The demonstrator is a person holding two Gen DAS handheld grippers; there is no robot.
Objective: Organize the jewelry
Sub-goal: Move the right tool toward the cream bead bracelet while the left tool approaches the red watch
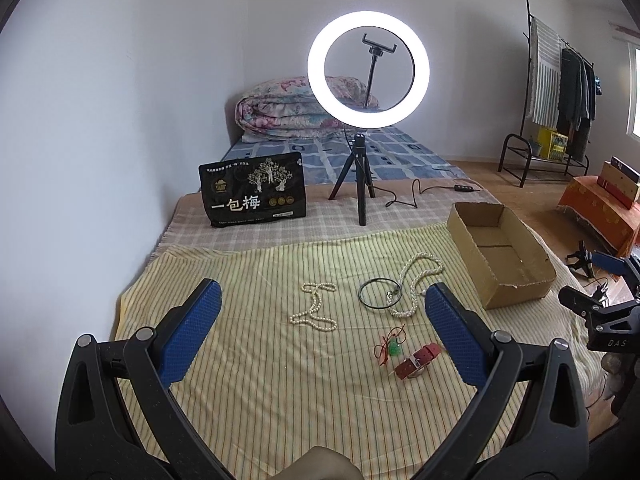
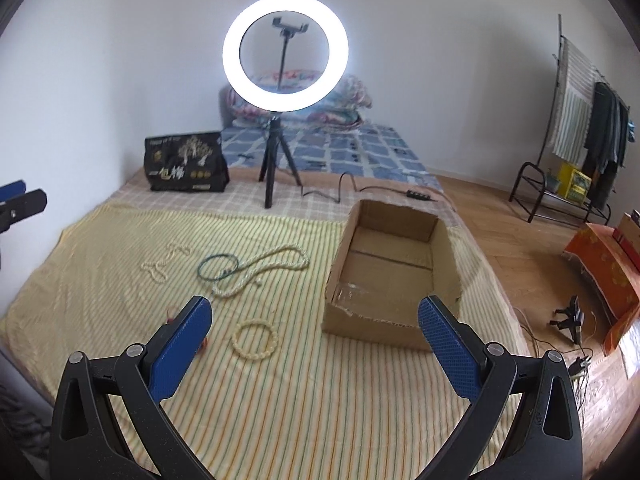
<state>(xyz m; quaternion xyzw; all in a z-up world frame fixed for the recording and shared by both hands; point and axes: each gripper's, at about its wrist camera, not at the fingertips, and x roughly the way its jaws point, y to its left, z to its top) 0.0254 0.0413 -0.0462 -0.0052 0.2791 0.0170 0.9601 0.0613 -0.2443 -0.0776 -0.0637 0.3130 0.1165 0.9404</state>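
Observation:
Jewelry lies scattered on a yellow striped cloth. A short pearl strand, a black ring necklace, a long pearl necklace, a red-cord green pendant and a red watch strap show in the left wrist view. My left gripper hovers open above them, holding nothing. In the right wrist view a beaded bracelet lies between the fingers of my open right gripper. The empty cardboard box stands right of the jewelry.
A lit ring light on a tripod stands behind the cloth, its cable trailing right. A black printed bag leans at the back left. A folded quilt lies against the wall. A clothes rack stands right.

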